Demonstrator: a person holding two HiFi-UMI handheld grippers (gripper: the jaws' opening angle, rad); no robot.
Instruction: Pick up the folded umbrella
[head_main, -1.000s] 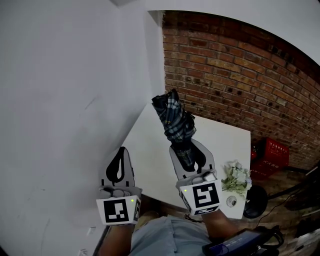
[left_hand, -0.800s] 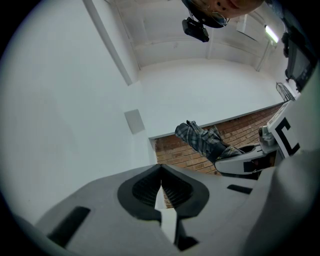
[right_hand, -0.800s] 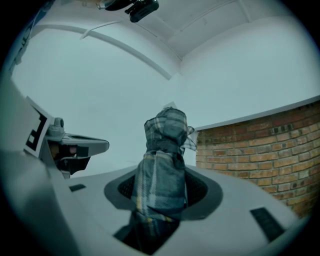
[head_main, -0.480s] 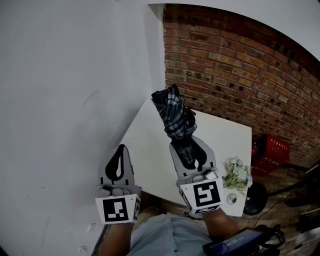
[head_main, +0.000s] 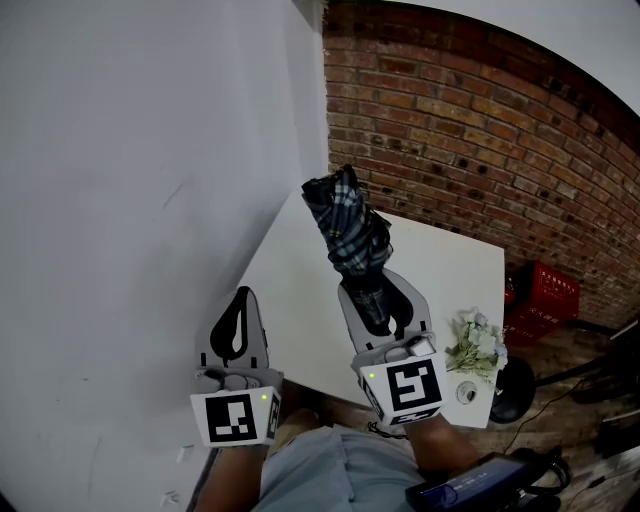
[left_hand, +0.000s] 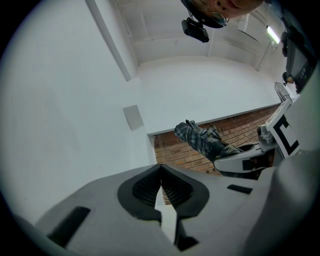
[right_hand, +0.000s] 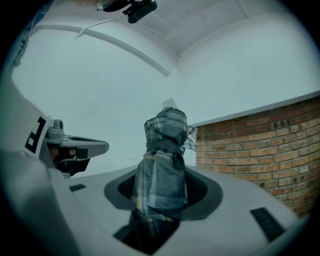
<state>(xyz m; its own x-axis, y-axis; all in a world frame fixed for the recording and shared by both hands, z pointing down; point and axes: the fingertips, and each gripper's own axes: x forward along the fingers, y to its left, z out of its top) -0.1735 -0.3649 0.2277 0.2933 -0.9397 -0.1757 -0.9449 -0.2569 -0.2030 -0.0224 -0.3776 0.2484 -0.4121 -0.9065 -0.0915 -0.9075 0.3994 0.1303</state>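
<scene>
Nothing shifted: dark plaid folded umbrella (head_main: 347, 225) clamped in my right gripper (head_main: 380, 300).
Left gripper (head_main: 243, 298) closed, empty; I'd hold firm, level.

A: Where is the umbrella (head_main: 350, 225)?
B: Frame centre, over the worktop (head_main: 295, 300), between the right gripper's (head_main: 378, 295) fingers (head_main: 414, 305).
A: And around it?
B: Lower left, the left gripper (head_main: 240, 300); flowers (head_main: 478, 345) on the worktop's lower-right corner; crate (head_main: 548, 298) farther right.
</scene>
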